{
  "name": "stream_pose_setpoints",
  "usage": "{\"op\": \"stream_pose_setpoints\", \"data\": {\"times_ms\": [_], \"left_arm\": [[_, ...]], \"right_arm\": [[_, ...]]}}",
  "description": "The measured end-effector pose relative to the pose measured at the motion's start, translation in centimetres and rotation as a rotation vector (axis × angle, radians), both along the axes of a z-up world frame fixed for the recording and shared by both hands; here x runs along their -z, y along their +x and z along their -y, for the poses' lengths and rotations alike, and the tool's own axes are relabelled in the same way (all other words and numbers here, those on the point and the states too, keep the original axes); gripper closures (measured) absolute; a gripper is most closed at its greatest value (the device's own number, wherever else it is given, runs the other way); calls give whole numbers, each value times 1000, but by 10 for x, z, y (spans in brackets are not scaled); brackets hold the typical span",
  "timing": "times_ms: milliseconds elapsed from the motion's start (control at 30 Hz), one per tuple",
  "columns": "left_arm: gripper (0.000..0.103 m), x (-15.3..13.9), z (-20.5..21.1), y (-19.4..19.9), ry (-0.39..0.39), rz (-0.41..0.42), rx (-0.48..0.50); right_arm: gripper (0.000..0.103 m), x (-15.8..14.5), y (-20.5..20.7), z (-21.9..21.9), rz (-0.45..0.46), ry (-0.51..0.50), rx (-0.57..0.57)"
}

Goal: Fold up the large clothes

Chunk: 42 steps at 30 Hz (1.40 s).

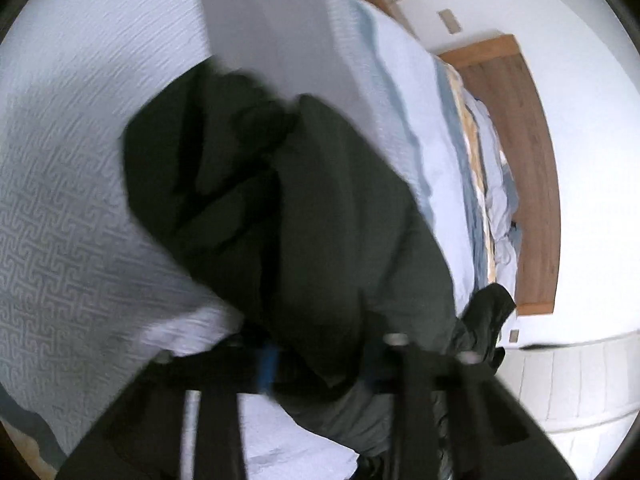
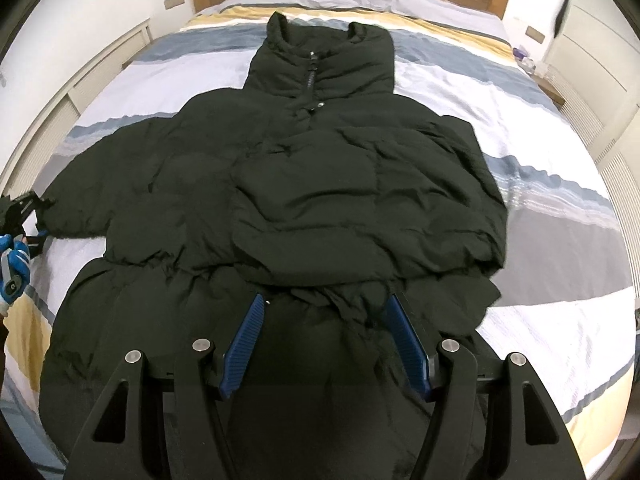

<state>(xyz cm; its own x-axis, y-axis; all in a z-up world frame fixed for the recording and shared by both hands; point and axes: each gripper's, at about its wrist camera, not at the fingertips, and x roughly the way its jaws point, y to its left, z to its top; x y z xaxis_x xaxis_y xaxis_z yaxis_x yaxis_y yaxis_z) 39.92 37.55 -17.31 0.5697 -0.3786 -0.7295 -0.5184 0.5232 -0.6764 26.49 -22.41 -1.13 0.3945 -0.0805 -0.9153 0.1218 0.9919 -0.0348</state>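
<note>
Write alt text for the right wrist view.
A black puffer jacket lies flat on a striped bed, one sleeve folded across its chest. The right gripper hovers open over its hem; the left gripper is at the other sleeve's cuff.

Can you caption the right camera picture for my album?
Black puffy coat spread on a striped bed, open tool above its hem.

No readable text, labels, brands or numbers anywhere: not on the jacket, nor around it on the bed.
</note>
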Motion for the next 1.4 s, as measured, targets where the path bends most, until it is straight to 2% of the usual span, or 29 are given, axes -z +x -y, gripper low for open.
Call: {"op": "stream_pose_setpoints", "data": {"times_ms": [133,300,500,600,700,767,900,967,1033,1100,1200,1333,1400], "left_arm": [[92,-46,29,8,108,58,69],[92,-126,109,18,256,211,247],[93,-178,231,11,311,334,446],[93,-184,298,6,326,354,563],[93,-177,357,-3,335,349,664],[93,-163,400,-9,338,325,733],[93,-130,458,-18,375,253,828],[91,-114,473,-23,366,212,856],[82,-101,483,-26,351,183,869],[66,-94,488,-36,319,178,890],[53,-99,493,-47,309,198,923],[52,-121,480,-60,273,234,961],[51,-138,466,-62,285,268,969]], "right_arm": [[39,-3,-10,20,23,27,21],[39,-1,-16,47,51,75,37],[39,-10,-26,89,88,98,45],[39,-16,-32,114,106,108,62],[39,-20,-40,137,120,113,76],[39,-20,-46,151,122,122,86],[39,-18,-56,171,123,131,100],[39,-15,-62,180,121,136,110],[39,-10,-67,186,115,142,120],[39,-7,-72,191,109,143,128],[39,1,-76,196,97,150,143],[39,3,-72,193,94,152,136],[39,-1,-64,185,103,150,114]]}}
